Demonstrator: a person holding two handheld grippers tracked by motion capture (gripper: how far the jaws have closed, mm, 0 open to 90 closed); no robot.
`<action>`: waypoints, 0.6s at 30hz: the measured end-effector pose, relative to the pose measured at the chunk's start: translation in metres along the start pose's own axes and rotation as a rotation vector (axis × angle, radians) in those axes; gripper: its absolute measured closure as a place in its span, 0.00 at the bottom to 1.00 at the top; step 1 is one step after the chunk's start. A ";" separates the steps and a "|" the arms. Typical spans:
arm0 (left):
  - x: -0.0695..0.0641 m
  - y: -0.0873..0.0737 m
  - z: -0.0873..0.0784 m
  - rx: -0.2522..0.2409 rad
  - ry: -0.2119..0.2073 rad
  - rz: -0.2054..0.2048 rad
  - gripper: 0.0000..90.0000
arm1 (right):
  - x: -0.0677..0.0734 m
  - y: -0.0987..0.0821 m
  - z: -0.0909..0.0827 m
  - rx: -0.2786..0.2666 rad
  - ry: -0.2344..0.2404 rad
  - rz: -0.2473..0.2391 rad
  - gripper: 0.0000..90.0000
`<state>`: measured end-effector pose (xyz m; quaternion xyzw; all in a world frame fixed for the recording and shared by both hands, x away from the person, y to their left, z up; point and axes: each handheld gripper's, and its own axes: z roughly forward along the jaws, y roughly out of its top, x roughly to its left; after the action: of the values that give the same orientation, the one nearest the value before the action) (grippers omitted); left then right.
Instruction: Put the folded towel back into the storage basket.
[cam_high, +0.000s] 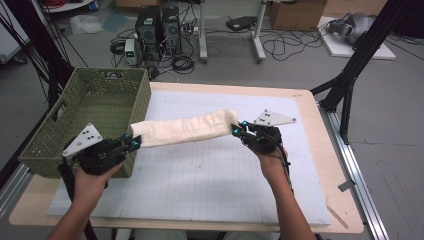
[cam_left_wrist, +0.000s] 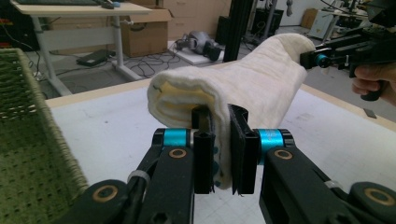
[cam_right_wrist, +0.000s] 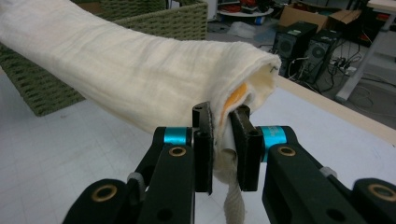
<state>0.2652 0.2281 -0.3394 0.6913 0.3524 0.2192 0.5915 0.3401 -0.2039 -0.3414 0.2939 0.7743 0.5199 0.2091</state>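
Both tongs, left tongs (cam_high: 134, 142) and right tongs (cam_high: 238, 128), clamped on opposite ends of folded cream towel (cam_high: 182, 128), I'm holding it above tabletop (cam_high: 200, 175) beside green basket (cam_high: 45, 145).

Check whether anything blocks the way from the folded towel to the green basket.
Nothing visible does. The folded towel hangs above the mat, clamped at each end by the left gripper and the right gripper. The green basket sits right beside its left end, top open; only its near wall must be cleared.

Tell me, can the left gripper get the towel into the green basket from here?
Probably yes. The left gripper, jaws shut on the folded towel, hangs right beside the green basket, whose open top looks unblocked.
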 end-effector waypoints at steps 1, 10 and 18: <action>0.002 0.001 -0.004 -0.005 0.007 0.000 0.90 | 0.001 0.002 0.002 0.002 0.002 -0.001 0.90; 0.012 0.005 -0.029 -0.029 0.048 0.008 0.90 | 0.008 0.032 0.032 0.008 0.027 -0.050 0.90; 0.025 0.005 -0.052 -0.042 0.101 0.006 0.90 | 0.018 0.059 0.064 0.013 0.059 -0.089 0.90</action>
<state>0.2457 0.2811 -0.3269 0.6679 0.3751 0.2631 0.5865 0.3805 -0.1312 -0.3110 0.2453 0.7958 0.5134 0.2072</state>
